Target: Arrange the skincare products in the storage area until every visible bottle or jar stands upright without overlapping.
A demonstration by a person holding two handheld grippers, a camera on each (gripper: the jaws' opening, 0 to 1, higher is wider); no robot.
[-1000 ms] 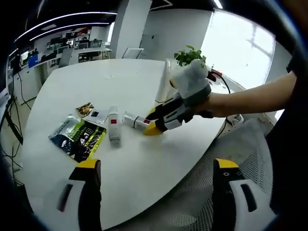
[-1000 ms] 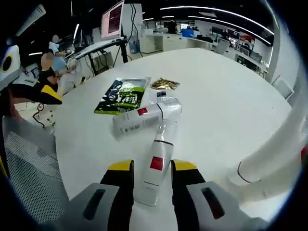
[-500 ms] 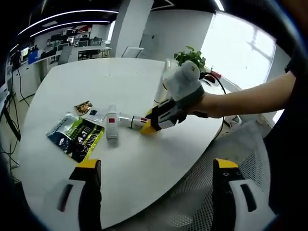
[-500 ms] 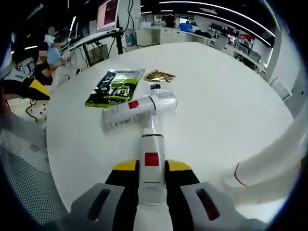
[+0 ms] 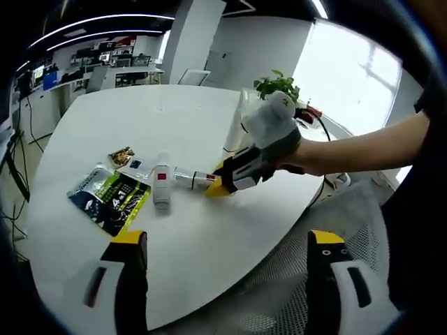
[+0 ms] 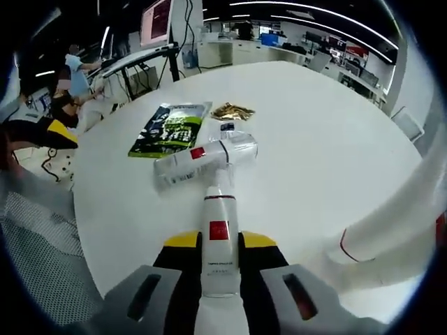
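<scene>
Tube (image 6: 219, 239) with a red square label lies flat on the white table (image 6: 335, 153), clamped between the closed jaws of the right gripper (image 6: 216, 259), its clear cap end pointing away towards a second tube (image 6: 199, 162) lying crosswise just beyond it. Past those lie a green packet (image 6: 170, 128) and a small gold sachet (image 6: 232, 110). The left gripper (image 5: 223, 244) hangs over the near table edge, well apart from the products, jaws spread wide and holding nothing.
</scene>
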